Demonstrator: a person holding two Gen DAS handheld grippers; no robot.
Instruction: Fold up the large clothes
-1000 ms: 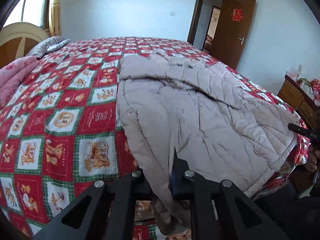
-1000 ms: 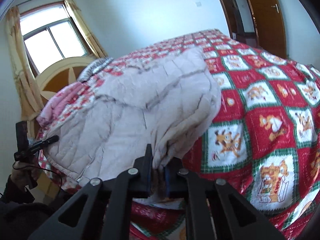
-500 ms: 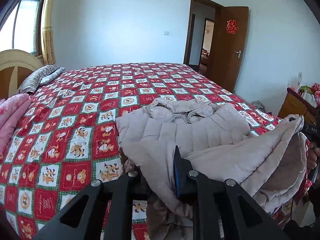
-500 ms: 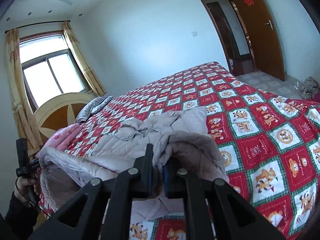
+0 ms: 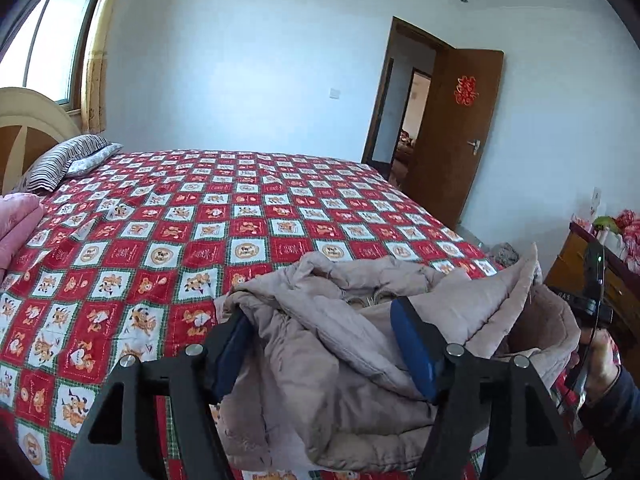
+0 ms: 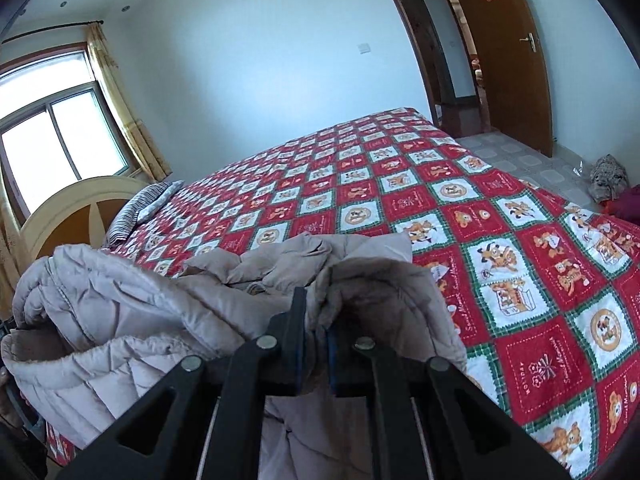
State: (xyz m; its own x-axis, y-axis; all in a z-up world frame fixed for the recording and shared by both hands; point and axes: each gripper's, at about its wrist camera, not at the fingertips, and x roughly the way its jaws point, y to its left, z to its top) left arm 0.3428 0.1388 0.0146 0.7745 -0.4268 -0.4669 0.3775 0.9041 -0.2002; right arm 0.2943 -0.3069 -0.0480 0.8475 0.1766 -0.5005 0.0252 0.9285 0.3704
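Both grippers: left gripper (image 5: pixel 320 344) opening, right gripper (image 6: pixel 316 332) clamps jacket (image 6: pixel 224 280).

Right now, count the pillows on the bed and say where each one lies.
2, both at the head of the bed by the headboard: a striped pillow, and a paler patterned pillow lying against it, toward the door. More may hide behind the pink quilt.

Wide bed (image 5: pixel 248 216) under a red-and-white checked cartoon quilt (image 6: pixel 520 264), a bunched beige padded coat (image 5: pixel 320 352) lay at its near edge, striped pillow (image 5: pixel 60 164) and folded pink blanket (image 5: pixel 18 224) rested near the headboard (image 6: pixel 76 204)
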